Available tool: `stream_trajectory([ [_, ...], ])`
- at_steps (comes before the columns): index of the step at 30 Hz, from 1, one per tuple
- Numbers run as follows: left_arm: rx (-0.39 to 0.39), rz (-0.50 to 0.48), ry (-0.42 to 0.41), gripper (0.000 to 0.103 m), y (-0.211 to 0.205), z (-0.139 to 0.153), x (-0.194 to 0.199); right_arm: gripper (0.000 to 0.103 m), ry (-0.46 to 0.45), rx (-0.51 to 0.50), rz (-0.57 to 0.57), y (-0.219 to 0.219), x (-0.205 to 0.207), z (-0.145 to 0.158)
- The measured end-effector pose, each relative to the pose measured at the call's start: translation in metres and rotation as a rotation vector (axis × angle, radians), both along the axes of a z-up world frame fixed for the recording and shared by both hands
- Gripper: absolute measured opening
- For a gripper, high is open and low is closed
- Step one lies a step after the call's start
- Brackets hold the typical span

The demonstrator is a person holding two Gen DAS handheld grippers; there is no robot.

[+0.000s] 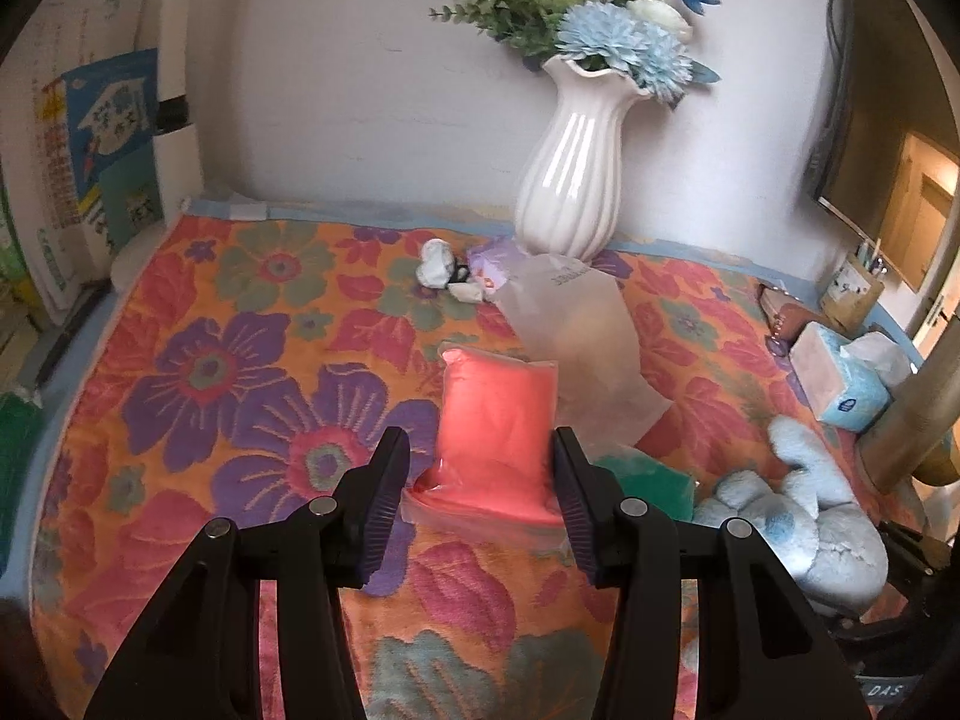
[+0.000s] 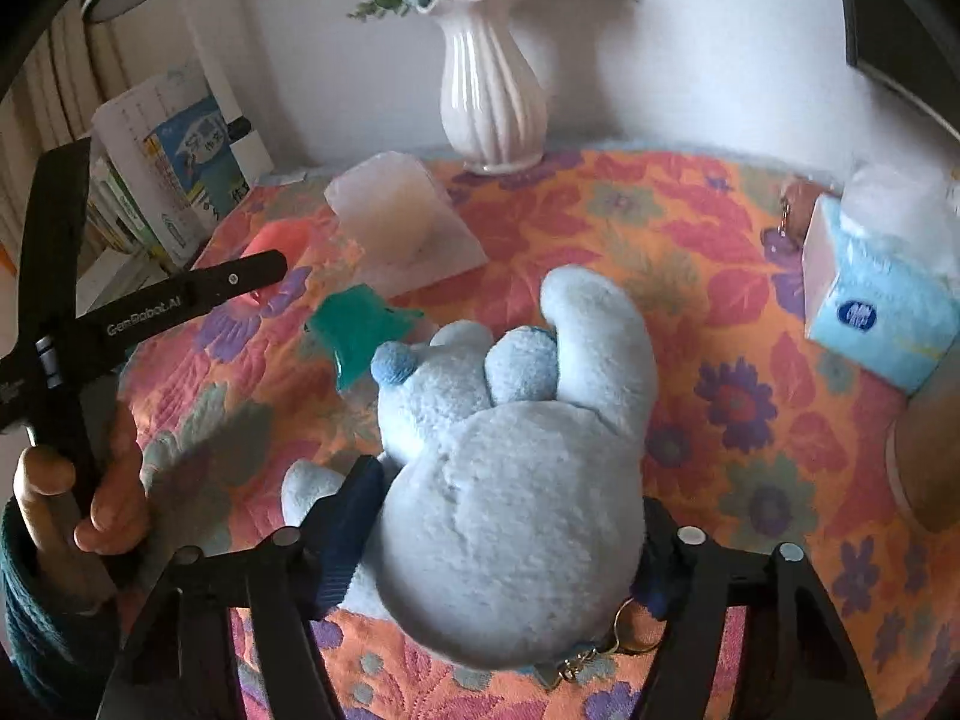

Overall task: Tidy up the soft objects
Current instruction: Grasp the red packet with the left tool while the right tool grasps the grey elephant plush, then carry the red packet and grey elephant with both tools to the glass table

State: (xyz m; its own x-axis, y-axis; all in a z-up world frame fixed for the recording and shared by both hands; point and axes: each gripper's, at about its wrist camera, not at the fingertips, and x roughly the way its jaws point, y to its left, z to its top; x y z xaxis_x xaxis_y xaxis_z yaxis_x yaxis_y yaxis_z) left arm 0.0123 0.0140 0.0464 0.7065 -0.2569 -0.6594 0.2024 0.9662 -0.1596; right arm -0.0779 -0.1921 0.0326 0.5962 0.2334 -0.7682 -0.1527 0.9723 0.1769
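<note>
Pouches: three, red (image 1: 495, 438), green (image 1: 651, 480), clear (image 1: 576, 330)
Left gripper (image 1: 477, 498): red pouch pinched
Right gripper (image 2: 498, 546): one plush (image 2: 510, 480) squeezed

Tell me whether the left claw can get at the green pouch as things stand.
Probably not yet: the left claw is shut on the red pouch. The green pouch lies just beside it on the floral cloth, nothing on top.

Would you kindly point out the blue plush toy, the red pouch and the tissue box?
Blue plush toy (image 2: 516, 504), right wrist view, its body.
Red pouch (image 1: 495, 420), left wrist view, its front.
Tissue box (image 2: 876, 324), right wrist view, its side.
</note>
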Motion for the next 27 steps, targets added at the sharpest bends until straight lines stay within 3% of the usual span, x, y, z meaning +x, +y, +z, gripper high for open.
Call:
stream_trajectory([
  [7,-0.091,0.028,0.044,0.046,0.018,-0.003,0.006,0.067,0.024,0.049,-0.013,-0.008,0.004,-0.004],
  [15,-0.072,0.013,-0.011,0.046,0.013,0.003,-0.001,0.064,0.005,0.022,-0.016,-0.005,0.003,-0.003],
  [21,-0.099,0.017,-0.037,0.046,0.017,0.007,-0.004,0.061,-0.05,0.005,-0.047,-0.003,-0.009,0.006],
  [27,-0.097,-0.04,-0.066,0.046,0.007,0.01,-0.011,0.061,-0.037,0.178,-0.09,-0.026,-0.031,0.011],
])
